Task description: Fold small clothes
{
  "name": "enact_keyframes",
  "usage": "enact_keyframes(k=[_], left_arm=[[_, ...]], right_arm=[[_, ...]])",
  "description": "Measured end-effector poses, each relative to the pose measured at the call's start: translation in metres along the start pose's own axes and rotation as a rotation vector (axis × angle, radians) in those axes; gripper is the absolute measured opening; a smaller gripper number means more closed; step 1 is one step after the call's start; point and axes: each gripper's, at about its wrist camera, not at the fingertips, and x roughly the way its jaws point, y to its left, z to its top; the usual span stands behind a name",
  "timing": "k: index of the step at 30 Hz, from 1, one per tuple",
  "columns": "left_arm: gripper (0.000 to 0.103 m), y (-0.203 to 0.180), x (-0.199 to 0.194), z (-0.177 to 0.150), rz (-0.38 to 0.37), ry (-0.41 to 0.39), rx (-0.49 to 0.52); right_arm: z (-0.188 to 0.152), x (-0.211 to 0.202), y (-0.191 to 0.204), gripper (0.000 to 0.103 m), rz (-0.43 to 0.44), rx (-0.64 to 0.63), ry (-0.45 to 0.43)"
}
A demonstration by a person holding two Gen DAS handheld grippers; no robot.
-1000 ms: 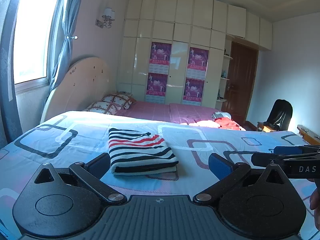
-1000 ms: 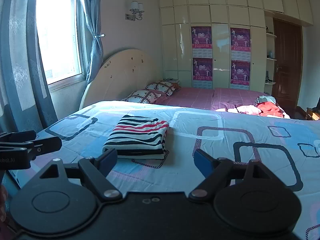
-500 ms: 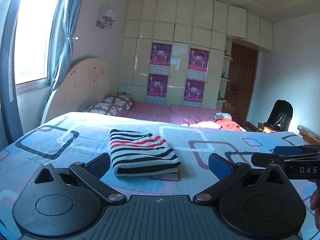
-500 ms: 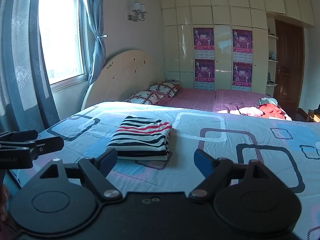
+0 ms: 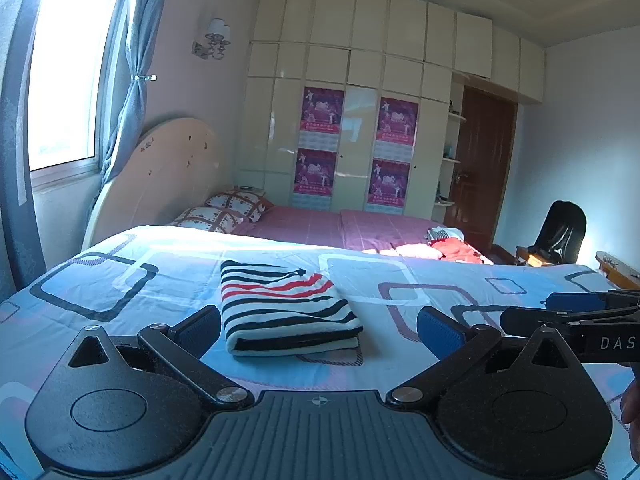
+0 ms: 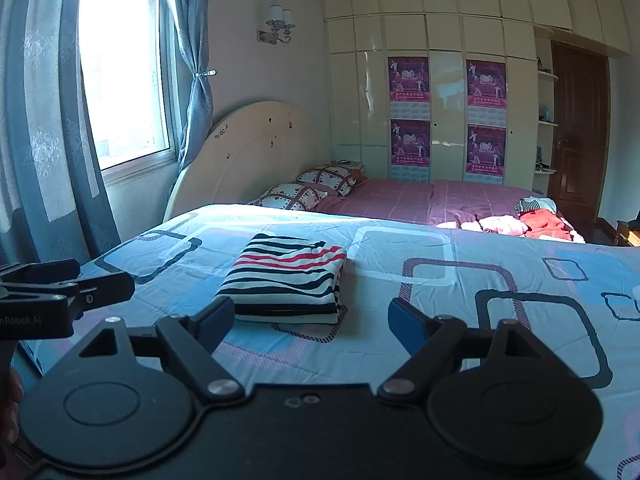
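A folded striped garment in black, white and red lies flat on the blue patterned bedspread; the right wrist view shows the same garment. My left gripper hovers just short of it, jaws wide open, nothing between the blue pads. My right gripper is open too, held back from the garment's near edge. Each gripper shows in the other's view: the right one at the edge of the left view, the left one at the left side of the right view.
A small heap of red, pink and striped clothes lies on the far purple sheet. Two pillows rest by the headboard. A window with blue curtains is on the left, a wardrobe with posters behind, a black chair at right.
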Motion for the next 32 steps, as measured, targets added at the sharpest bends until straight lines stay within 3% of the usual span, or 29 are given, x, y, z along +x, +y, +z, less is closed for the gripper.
enact_keyframes(k=[26, 32], left_arm=[[0.103, -0.0038, 0.0029, 0.0008, -0.019, 0.003, -0.003], [0.103, -0.0040, 0.0031, -0.0003, 0.013, -0.001, -0.016]], right_arm=[[0.0009, 0.0014, 0.0018, 0.084, 0.002, 0.003, -0.002], [0.0023, 0.0013, 0.0010, 0.084, 0.003, -0.002, -0.002]])
